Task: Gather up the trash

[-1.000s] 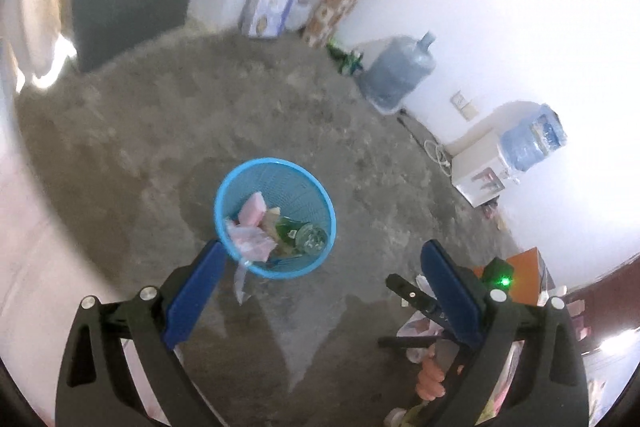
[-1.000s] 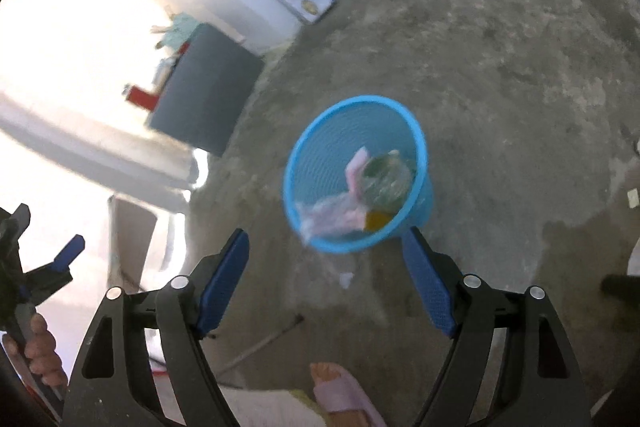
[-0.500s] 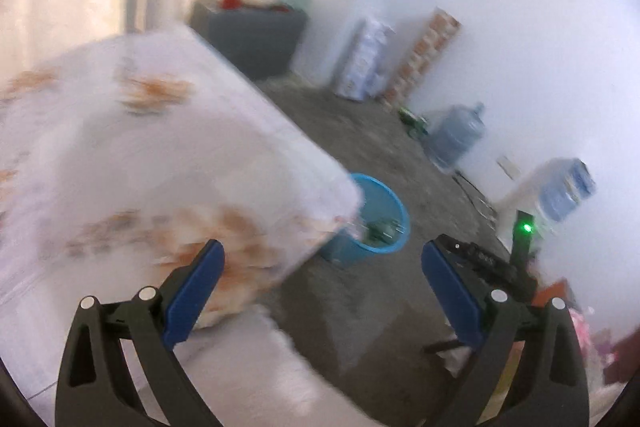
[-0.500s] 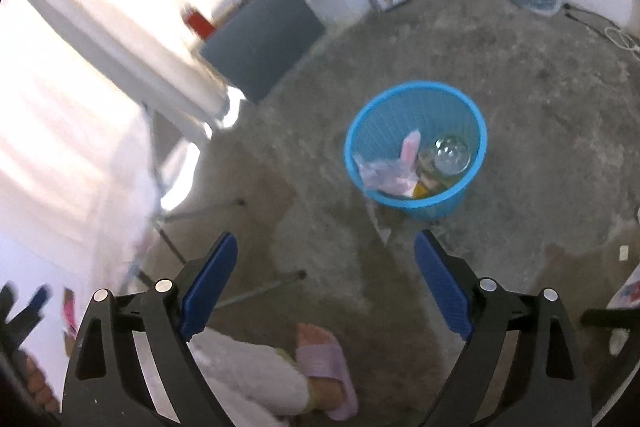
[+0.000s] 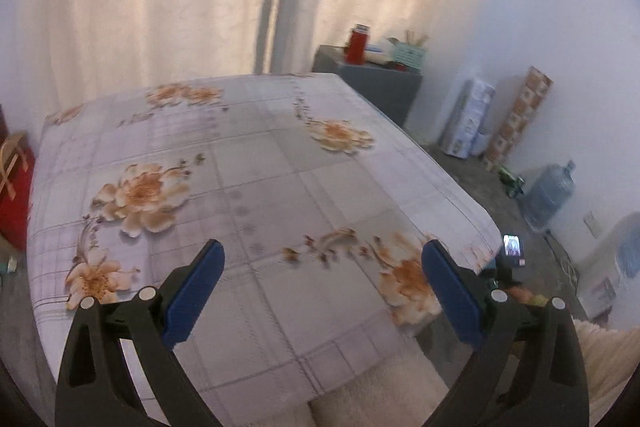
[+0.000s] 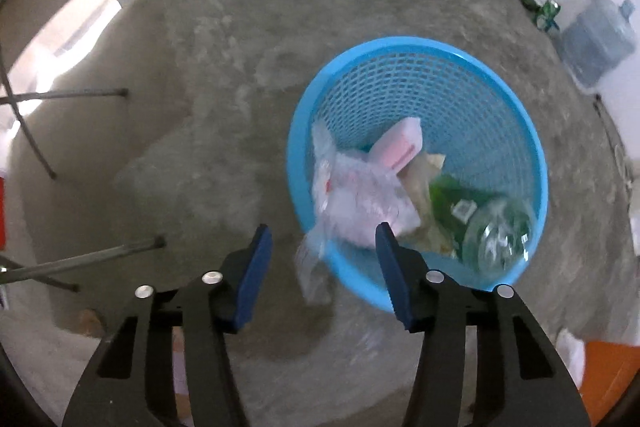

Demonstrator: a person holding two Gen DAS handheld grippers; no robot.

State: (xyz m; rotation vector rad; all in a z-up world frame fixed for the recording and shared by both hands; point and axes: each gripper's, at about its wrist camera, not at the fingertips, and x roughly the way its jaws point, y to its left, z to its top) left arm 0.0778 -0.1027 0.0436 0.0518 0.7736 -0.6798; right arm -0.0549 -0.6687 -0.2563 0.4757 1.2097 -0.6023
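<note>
A blue mesh basket [image 6: 460, 67] stands on the grey floor in the right wrist view. It holds a clear plastic bag [image 6: 360, 195], a pink and white packet [image 6: 400, 147] and a green glass bottle [image 6: 496, 235]. The bag's tail drapes over the near rim. My right gripper [image 6: 324, 233] points steeply down just above that rim; its jaws are closing with the tail between them, pads apart from it. My left gripper [image 5: 324, 247] is open and empty over a table with a flowered cloth [image 5: 260, 167].
Thin metal table legs [image 6: 100, 255] cross the floor left of the basket. A water jug [image 6: 596, 39] and green bottles [image 6: 540, 7] sit by the far wall. Beyond the table are a grey cabinet [image 5: 372, 83] with a red bottle [image 5: 356, 43], boxes, and curtains.
The left view swung from the basket on the floor up onto the flowered table top. My right gripper dropped close to the basket's rim and its jaws narrowed.
</note>
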